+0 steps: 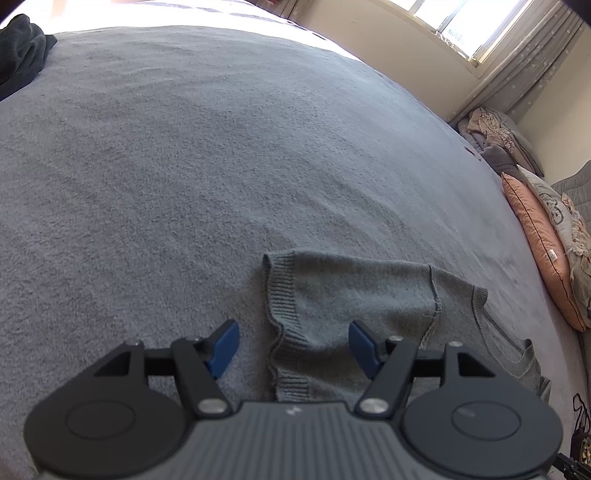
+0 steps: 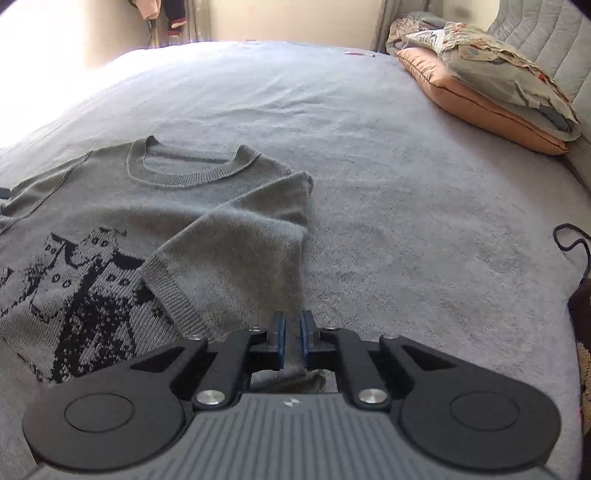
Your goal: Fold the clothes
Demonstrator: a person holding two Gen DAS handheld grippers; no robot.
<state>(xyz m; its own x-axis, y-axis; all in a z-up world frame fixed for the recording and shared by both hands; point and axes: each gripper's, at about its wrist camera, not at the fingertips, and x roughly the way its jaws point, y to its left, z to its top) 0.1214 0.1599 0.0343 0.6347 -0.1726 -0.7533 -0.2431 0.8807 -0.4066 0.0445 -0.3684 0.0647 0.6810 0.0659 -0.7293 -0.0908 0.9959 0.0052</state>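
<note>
A grey knit sweater (image 2: 122, 221) with a black woven pattern lies flat on a grey bed (image 2: 388, 206), its sleeve folded across the chest and pinched between the blue pads of the right gripper (image 2: 291, 334), while the left gripper (image 1: 293, 345) hangs wide apart over the other sleeve's cuff.

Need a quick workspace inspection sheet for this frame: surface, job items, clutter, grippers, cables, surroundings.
Surface: grey bedspread, lightly wrinkled.
Job's things: grey knit sweater lying flat, dark pattern on front; one sleeve folded over the body, other sleeve spread out.
Clutter: dark garment at far corner; dark bag at bed edge.
Grippers: left gripper open over the sleeve cuff; right gripper shut on sweater fabric.
Cables: nothing seen.
Surroundings: orange pillow under piled bedding, window, curtain.
</note>
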